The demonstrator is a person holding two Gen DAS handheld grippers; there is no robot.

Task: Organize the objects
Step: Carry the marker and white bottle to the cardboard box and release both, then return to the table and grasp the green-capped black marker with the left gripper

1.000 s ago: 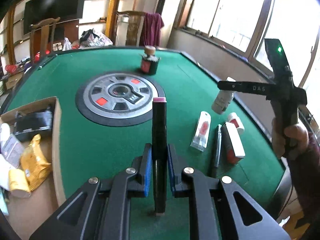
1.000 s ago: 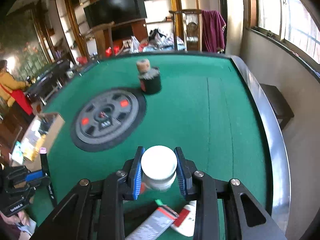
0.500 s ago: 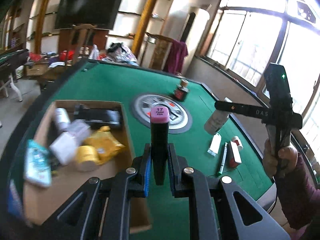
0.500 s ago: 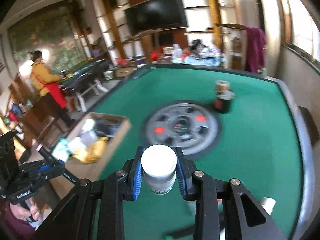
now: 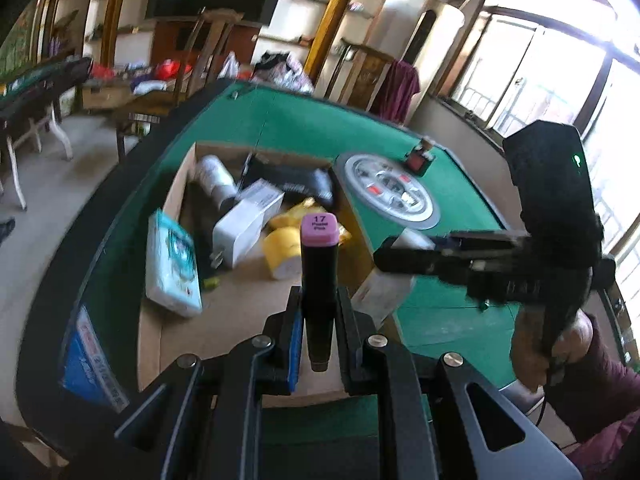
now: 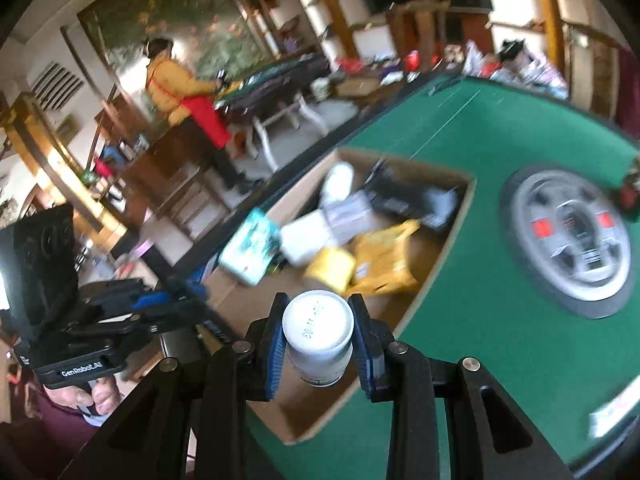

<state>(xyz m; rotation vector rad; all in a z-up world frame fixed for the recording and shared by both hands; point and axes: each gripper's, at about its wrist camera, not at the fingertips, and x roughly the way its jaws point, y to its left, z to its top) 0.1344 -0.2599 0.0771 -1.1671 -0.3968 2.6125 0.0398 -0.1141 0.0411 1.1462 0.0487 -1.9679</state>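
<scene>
Mid-task imo: cardboard box on green felt table already holds several items – white carton, yellow pouch, yellow roll, blue-white pack, black case. 2 more inbound. Left gripper clamped on marker, upright over box; slim dark barrel, square pink cap. Right gripper clamped on white bottle, at box's near edge; smooth plastic cyl, flat round cap. Neither dropped yet. Small dark jar beyond grey round hub left on felt
</scene>
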